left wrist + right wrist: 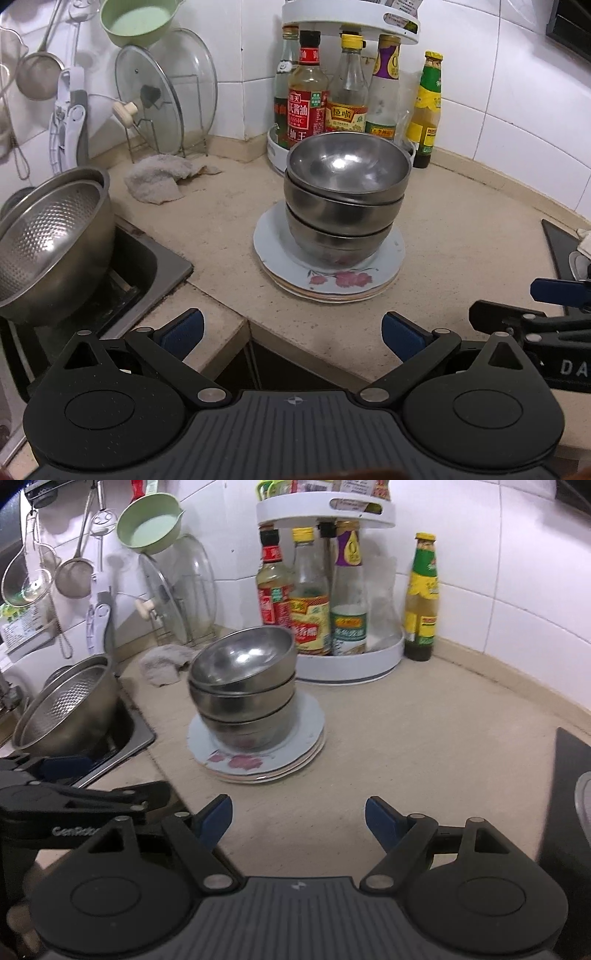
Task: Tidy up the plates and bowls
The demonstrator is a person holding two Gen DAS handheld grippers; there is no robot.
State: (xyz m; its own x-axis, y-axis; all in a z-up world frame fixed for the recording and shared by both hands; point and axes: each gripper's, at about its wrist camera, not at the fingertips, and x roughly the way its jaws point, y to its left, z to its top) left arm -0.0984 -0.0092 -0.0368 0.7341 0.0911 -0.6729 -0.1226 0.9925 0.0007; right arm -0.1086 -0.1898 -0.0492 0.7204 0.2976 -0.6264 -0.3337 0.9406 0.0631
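Three steel bowls are nested in a stack on a pile of plates; the top plate is white with a pink flower print. The pile stands on the beige counter, in front of the bottle rack. My left gripper hangs open over the counter's front edge, well short of the plates, with nothing between its blue pads. My right gripper is open too and empty, nearer than the pile and to its right. Each gripper shows at the edge of the other's view.
A steel colander in a basin sits in the sink at left. A cloth, a lid rack and hanging utensils lie behind. A white turntable of sauce bottles fills the corner. A dark stove edge is at right.
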